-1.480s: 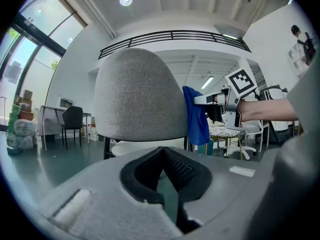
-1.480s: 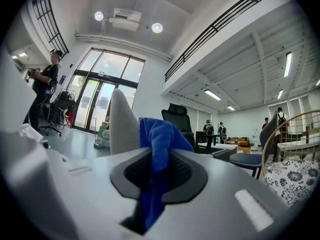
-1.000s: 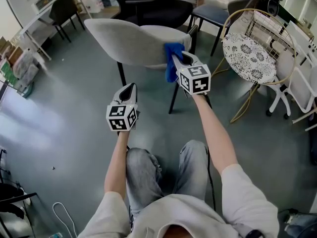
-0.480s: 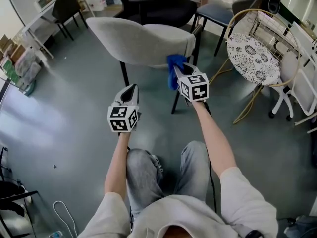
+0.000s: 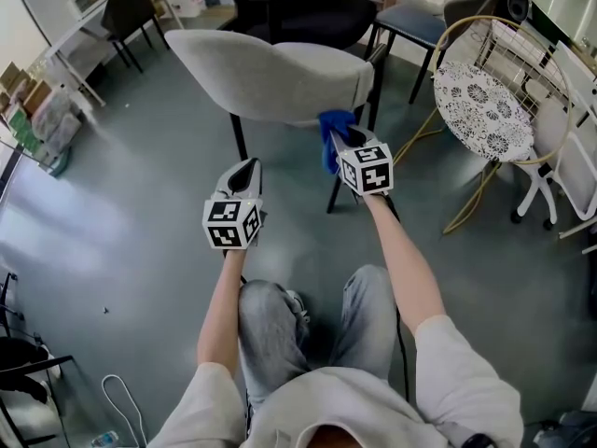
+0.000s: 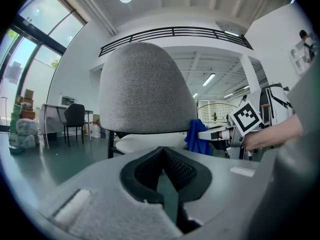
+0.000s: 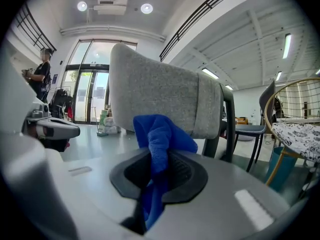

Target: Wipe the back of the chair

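Grey floor underfoot. Grey upholstered chair standing on it, back turned toward person. Left tool held low, well short of chair back, tips together with nothing between. Right tool raised, clamped on blue cloth. Cloth bunched against lower right corner of chair back.
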`<state>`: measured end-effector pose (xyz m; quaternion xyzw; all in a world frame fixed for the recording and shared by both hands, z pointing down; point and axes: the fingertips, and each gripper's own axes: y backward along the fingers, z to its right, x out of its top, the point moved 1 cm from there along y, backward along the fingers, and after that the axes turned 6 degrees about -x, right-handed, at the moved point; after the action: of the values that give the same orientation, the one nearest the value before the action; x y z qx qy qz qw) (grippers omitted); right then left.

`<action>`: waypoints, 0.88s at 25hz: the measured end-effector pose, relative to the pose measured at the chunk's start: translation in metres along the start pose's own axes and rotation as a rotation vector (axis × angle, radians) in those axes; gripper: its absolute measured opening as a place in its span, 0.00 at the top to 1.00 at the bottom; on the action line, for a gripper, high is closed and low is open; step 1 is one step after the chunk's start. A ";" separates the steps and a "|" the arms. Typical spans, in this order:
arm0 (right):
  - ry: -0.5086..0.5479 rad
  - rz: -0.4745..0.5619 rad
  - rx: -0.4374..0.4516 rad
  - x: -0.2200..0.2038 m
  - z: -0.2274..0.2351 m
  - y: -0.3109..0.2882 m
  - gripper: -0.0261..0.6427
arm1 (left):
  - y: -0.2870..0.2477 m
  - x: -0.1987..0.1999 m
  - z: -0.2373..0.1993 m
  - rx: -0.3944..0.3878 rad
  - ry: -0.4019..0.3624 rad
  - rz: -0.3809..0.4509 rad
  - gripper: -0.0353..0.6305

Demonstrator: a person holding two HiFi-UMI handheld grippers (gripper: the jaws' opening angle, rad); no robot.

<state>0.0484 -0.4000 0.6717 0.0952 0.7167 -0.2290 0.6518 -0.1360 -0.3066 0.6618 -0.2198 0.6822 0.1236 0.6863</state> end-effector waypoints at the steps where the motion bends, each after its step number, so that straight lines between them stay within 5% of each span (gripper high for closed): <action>1: 0.002 -0.001 0.000 -0.001 0.000 0.002 0.90 | 0.000 0.000 0.001 0.000 0.000 -0.001 0.94; 13: 0.008 0.021 -0.057 0.006 0.029 0.043 0.90 | -0.007 0.003 0.020 -0.012 -0.006 -0.007 0.94; 22: 0.028 0.099 -0.095 0.068 0.059 0.047 0.90 | -0.023 0.004 0.039 -0.055 -0.008 -0.008 0.94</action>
<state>0.1129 -0.3961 0.5933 0.1027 0.7302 -0.1607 0.6561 -0.0908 -0.3088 0.6601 -0.2408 0.6751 0.1405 0.6831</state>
